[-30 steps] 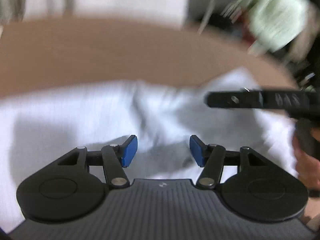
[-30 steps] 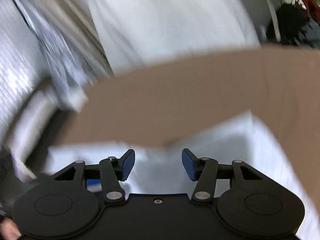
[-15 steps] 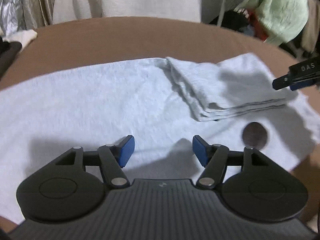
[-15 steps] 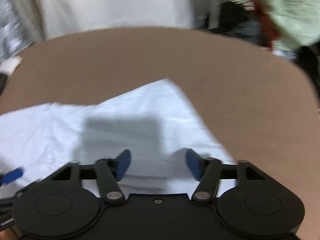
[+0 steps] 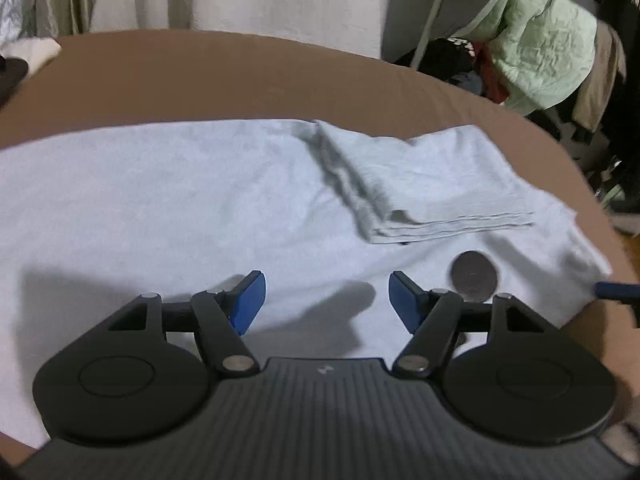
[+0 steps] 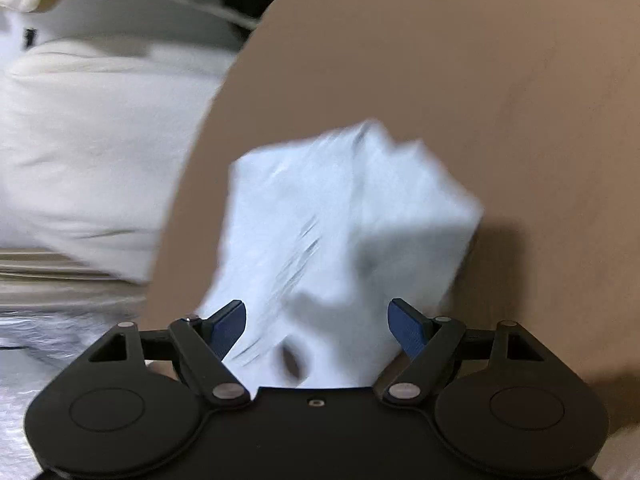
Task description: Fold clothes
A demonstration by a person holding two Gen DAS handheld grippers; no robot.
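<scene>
**Fold clothes: one side folded in, both tools free**

Brown round counter (image 5: 224,80) fills both views, with a pale curtain behind and a green jacket (image 5: 536,36) hanging at far right of the left wrist view. Light blue shirt (image 5: 168,208) lies spread flat across the counter. Its right part is already turned in: a folded flap (image 5: 432,184) sits on top of the body, layered edges facing the camera. A small dark round mark (image 5: 474,276) shows on the fabric just beside the flap's near edge; can't tell what it is.

Left tool (image 5: 326,300) hovers over the middle of the shirt, jaws apart, nothing between them, only its shadow on the cloth. Its jaws have just been opening a little. Right tool (image 6: 316,326) is rolled sideways in its own blurred view, jaws wide and just been opening. Cloth lies under and between the fingers, but the pads don't press on it, so released, not grasping. A blue tip (image 5: 616,291) at the right edge of the left view is likely that tool.

Step in hand, as I judge it: regrip for the next fold, probably the unfolded left side.

- Pinch at the hem and the shoulder, not mid-panel.
- Take one layer only.
- Lift low and lay the edge straight, matching the first flap.
- Avoid dragging the finished flap open.
</scene>
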